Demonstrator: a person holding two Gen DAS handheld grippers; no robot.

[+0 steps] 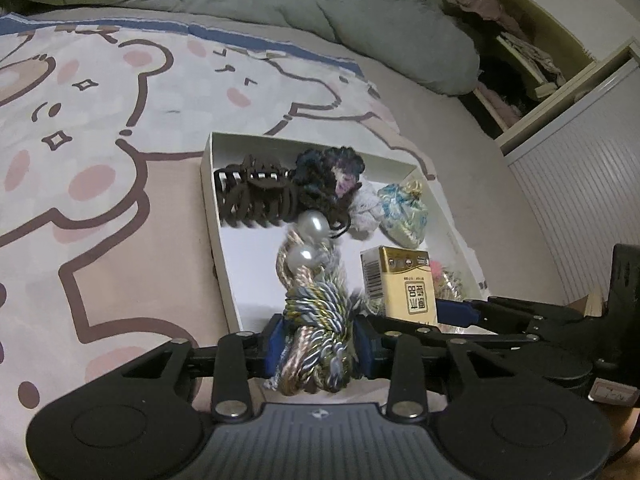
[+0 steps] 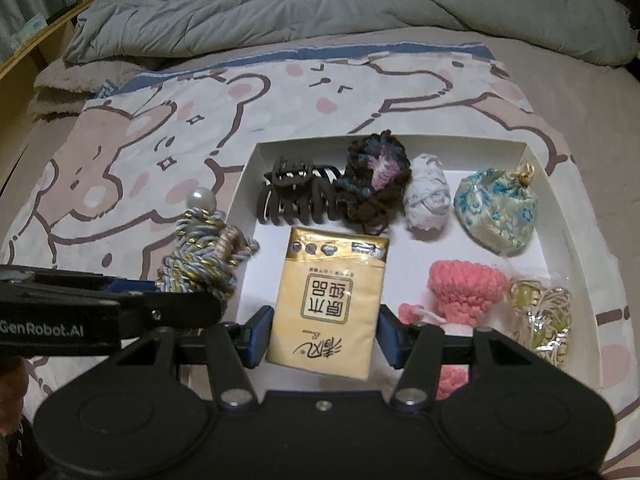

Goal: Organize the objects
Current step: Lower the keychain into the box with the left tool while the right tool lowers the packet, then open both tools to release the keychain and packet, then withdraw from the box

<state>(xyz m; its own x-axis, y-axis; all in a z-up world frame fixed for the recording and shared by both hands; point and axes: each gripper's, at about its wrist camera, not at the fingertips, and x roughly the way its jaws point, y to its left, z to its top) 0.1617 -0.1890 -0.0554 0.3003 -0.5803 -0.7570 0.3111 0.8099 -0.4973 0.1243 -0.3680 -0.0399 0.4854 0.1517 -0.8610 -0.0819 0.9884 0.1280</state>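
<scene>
A shallow white box (image 2: pixel 248 184) lies on the bed. It holds a brown claw clip (image 2: pixel 296 196), a dark crocheted flower (image 2: pixel 376 176), a white scrunchie (image 2: pixel 426 196), a blue floral pouch (image 2: pixel 496 212), a pink crochet piece (image 2: pixel 464 284) and a bagged bead string (image 2: pixel 540 316). My right gripper (image 2: pixel 322 336) is shut on a yellow tissue pack (image 2: pixel 332 300), over the box's near middle. My left gripper (image 1: pixel 320 344) is shut on a braided cord bundle with pearls (image 1: pixel 316 304), at the box's near left edge (image 1: pixel 224 280). The bundle (image 2: pixel 200 264) also shows in the right wrist view.
The box rests on a bear-print blanket (image 2: pixel 160 120) spread over the bed. A crumpled grey duvet (image 2: pixel 320 0) lies beyond it. In the left wrist view an open shelf of clothes (image 1: pixel 520 60) and a white slatted panel (image 1: pixel 580 180) stand right of the bed.
</scene>
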